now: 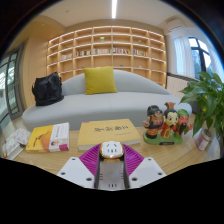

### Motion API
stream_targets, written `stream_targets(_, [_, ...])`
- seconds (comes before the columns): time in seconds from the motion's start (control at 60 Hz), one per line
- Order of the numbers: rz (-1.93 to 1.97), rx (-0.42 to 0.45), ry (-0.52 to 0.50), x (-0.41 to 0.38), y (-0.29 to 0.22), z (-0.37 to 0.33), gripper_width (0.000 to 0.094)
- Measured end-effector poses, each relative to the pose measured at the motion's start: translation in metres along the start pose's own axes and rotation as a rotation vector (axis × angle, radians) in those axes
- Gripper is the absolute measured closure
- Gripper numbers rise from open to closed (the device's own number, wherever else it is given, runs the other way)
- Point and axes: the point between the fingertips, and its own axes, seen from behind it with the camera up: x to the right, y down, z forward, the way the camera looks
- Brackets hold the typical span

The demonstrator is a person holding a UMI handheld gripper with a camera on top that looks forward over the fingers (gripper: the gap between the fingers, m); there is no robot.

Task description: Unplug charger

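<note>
A small white charger (112, 151) with orange markings sits between my gripper's (112, 158) purple pads (93, 157). Both fingers press against its sides, so the gripper is shut on it. Directly below the charger, a grey power strip (111, 184) with socket slots runs back between the fingers. Whether the charger's prongs are still seated in the strip is hidden by the charger's body.
Just beyond the fingers a yellow box (107, 131) lies on the wooden table (150, 155). Books (50, 137) are stacked at the left, toy figurines (165, 122) and a green plant (205, 100) at the right. A grey sofa (130, 100) with a yellow cushion (99, 80) stands behind.
</note>
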Motion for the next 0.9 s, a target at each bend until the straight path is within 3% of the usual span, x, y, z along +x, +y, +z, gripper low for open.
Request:
stream_targets(0.2, [-0.016,0.016,-0.022,-0.001,-0.006,-0.003,0.0714])
stream_targets(0.317, [-0.12,0.251,-0.004,-0.005,-0.093,-0.041,0.0717])
stream_targets(0.45, [-0.135,0.38,-0.09,-0.023,-0.182,-0.103,0.0719])
stream_targets(0.533, [-0.152,0.43,-0.091,-0.007,-0.2,-0.129,0.0718])
stream_targets(0.633, [-0.147,0.349,-0.084,0.024,-0.174,-0.117,0.0719])
stream_targets(0.833, [-0.099,0.015,-0.046,0.089,-0.015,-0.08,0.0689])
stream_targets(0.9, [-0.088,-0.045,-0.048,0.096,0.02,-0.074,0.0649])
